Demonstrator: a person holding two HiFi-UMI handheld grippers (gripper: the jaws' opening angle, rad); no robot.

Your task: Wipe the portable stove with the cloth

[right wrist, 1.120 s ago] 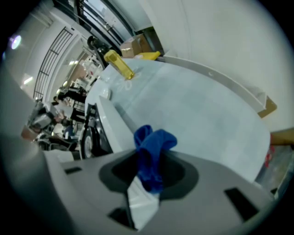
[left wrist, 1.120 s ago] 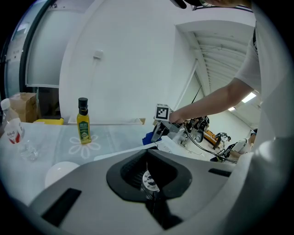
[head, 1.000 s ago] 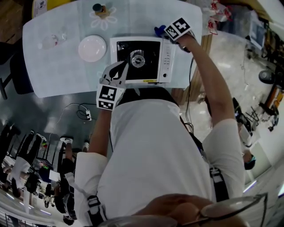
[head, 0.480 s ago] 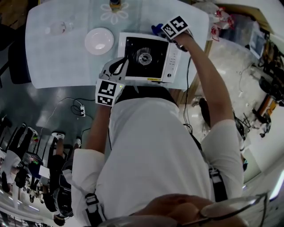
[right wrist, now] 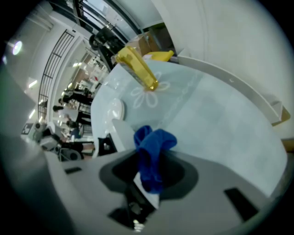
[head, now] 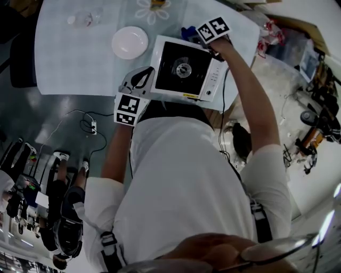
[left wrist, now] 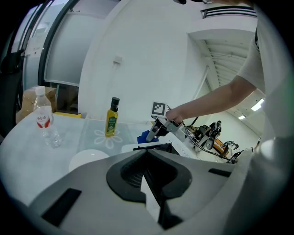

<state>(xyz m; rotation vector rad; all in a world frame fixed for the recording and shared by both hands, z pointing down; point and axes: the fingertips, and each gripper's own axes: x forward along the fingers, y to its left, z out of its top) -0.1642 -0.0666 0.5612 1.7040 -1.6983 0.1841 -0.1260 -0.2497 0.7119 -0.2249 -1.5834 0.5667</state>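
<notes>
The right tongs (right wrist: 148,181) are clamping the blue cloth (right wrist: 154,151) at the far right corner of the portable stove (head: 184,69). The left tongs (left wrist: 148,183) are sitting together, gripping nothing, by the stove's near left corner on the desk (head: 80,64).

Table (head: 74,58): pale top, rounded corners, faint white flower motif (head: 154,9) printed near far edge.

Portable stove (head: 186,68): white body, black top, round burner at centre, control strip along right side. Sits at near edge toward right end, turned slightly askew.

White plate (head: 129,42): just left of stove's far corner, small gap between.

Yellow bottle (left wrist: 111,118): upright, dark cap, on flower motif.

Clear water bottle (left wrist: 46,124): upright, red label, far left, well apart from plate.
</notes>
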